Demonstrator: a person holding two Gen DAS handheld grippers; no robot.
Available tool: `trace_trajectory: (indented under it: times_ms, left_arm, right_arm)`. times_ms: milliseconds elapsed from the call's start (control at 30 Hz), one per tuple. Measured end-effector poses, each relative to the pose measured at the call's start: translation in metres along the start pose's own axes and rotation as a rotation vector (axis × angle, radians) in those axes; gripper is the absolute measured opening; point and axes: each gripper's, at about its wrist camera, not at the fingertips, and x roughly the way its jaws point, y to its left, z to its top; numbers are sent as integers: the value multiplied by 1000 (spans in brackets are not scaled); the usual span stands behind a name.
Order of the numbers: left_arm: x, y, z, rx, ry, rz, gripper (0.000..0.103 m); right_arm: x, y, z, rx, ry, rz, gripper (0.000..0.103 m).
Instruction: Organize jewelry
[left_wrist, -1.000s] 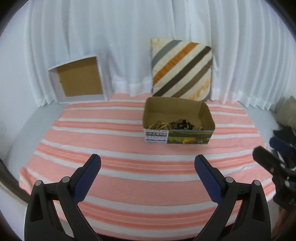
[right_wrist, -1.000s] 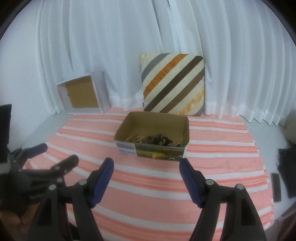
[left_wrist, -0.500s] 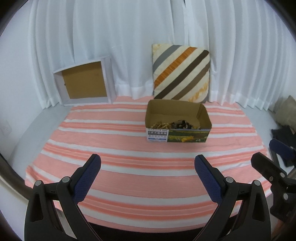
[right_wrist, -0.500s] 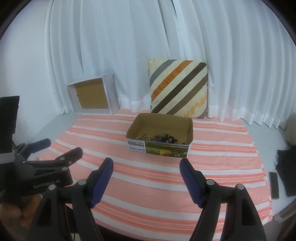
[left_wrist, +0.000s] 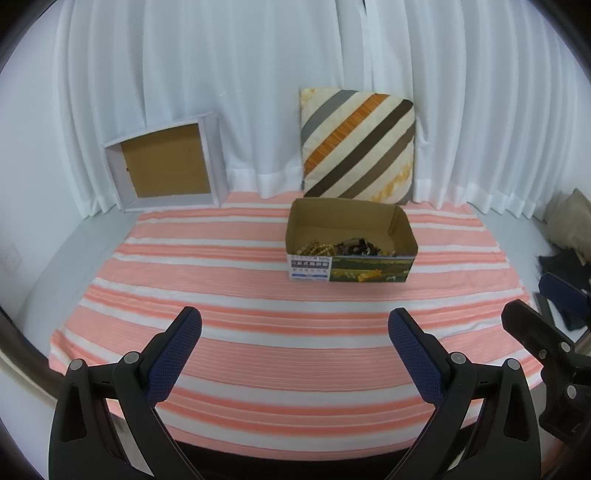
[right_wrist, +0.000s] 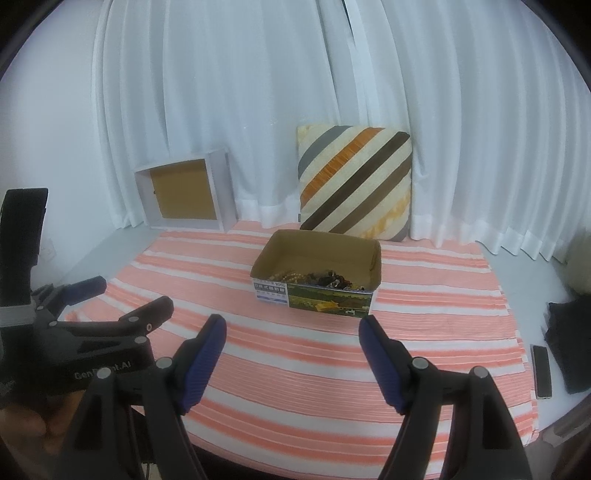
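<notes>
Between my two sets of tongs lies bare striped cloth (left_wrist: 258, 295), nothing else. Left gripper (left_wrist: 294, 325) is released, blue pads spread wide and holding nothing; right gripper (right_wrist: 292, 334) is the same, splayed and empty. Both hang low over the near edge of the bed, side by side, pointing forward.

Straight ahead of both, well apart from the tips, sits the open cardboard box (left_wrist: 351, 271). Inside it, heaped against the near wall, is the jewelry (left_wrist: 343, 248): pale beads on the left, darker pieces to the right, all in one tangle as far as I can make out. Beyond the box a striped cushion (left_wrist: 356, 146) leans on the curtain, and off to the far left a white tray (left_wrist: 166, 168) stands tilted against it.

My read: this fits either tongs heading in for a piece or tongs pulled back once everything is boxed. I can't settle which. Any reach would need a long forward travel and a dip over that near wall.
</notes>
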Motion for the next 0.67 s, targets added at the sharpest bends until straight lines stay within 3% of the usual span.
trace_trajectory:
  times_ms: [267, 500, 667]
  left_arm:
    - [1, -2, 0, 5, 3, -2, 101]
    - [6, 3, -1, -25, 30, -56, 101]
    - [4, 1, -1, -16, 14, -41, 101]
  right_arm:
    - [1, -1, 0, -1, 2, 0, 76]
    - [2, -3, 1, 6, 6, -1, 76]
    - [2, -6, 3, 11, 4, -5, 76]
